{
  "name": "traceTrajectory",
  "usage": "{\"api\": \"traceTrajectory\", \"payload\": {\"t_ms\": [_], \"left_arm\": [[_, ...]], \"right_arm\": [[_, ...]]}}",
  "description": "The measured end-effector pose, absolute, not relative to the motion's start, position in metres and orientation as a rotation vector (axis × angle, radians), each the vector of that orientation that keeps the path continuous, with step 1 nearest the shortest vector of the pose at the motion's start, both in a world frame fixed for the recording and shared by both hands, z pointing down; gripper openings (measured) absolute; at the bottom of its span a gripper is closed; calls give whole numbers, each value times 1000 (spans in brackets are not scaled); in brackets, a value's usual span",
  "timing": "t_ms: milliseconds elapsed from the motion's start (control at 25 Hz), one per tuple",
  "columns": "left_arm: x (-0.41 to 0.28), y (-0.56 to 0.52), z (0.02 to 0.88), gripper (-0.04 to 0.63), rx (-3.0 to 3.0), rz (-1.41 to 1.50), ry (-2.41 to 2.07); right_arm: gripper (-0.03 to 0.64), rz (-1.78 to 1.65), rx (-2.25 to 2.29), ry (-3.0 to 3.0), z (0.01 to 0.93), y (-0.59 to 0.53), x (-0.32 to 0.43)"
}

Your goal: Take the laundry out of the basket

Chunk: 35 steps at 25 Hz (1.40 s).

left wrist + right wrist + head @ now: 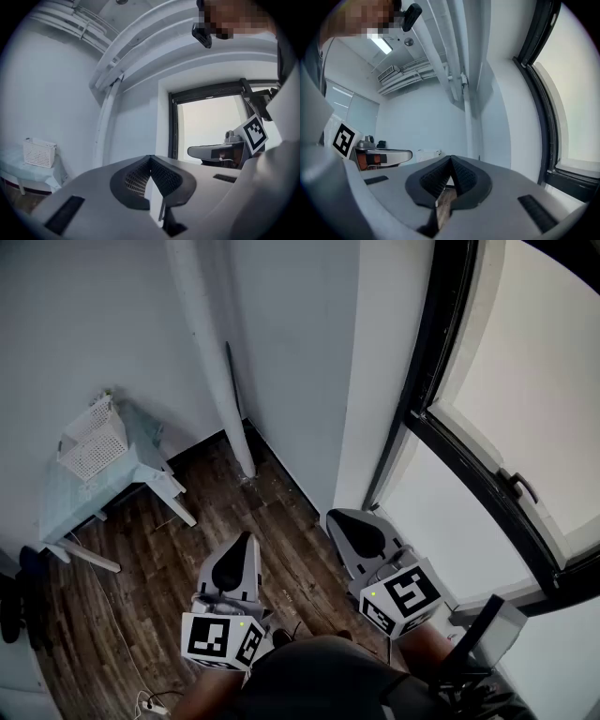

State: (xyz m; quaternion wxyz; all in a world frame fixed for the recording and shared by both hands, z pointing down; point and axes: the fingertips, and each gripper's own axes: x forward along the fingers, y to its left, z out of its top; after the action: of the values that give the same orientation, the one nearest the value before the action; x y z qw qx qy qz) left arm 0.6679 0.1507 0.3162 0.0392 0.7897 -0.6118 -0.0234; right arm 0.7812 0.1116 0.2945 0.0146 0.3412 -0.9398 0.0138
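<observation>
A white perforated laundry basket (92,441) stands on a small pale blue table (66,495) against the left wall; nothing in it shows from here. The basket (40,152) is far off at the left of the left gripper view, and appears small behind the jaws (427,154) in the right gripper view. My left gripper (246,538) and right gripper (336,515) hang close to my body over the wooden floor, well away from the table. The jaws of both (150,157) (451,158) are shut with nothing between them.
A white pipe (220,381) runs down the room's corner. A black-framed window (450,437) fills the right side. A thin cable (112,615) trails over the dark wooden floor (159,549), and dark objects (14,601) sit at the left edge.
</observation>
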Motion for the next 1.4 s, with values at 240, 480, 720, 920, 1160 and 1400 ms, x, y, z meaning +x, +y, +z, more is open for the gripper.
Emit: {"api": "traceTrajectory", "payload": {"t_ms": [240,480,720,920,1160,1400], "left_arm": [[669,157,315,9,2414,-69,-1870],[672,160,313,9,2416,-61,-1876],[664,161,311,9,2409,-69,-1887],[645,167,316,9,2388,-71,-1892],[587,172,325,9,2340,-80,-1923],[528,166,335,9,2323,-84,-1930]], "right_arm": [[15,59,1064,-2923,295,117,781],[15,56,1068,-2928,292,118,783],[15,56,1069,-2927,292,117,777],[15,86,1005,-2942,297,120,750],[16,77,933,-2956,299,121,688],[17,31,878,-2951,301,114,624]]}}
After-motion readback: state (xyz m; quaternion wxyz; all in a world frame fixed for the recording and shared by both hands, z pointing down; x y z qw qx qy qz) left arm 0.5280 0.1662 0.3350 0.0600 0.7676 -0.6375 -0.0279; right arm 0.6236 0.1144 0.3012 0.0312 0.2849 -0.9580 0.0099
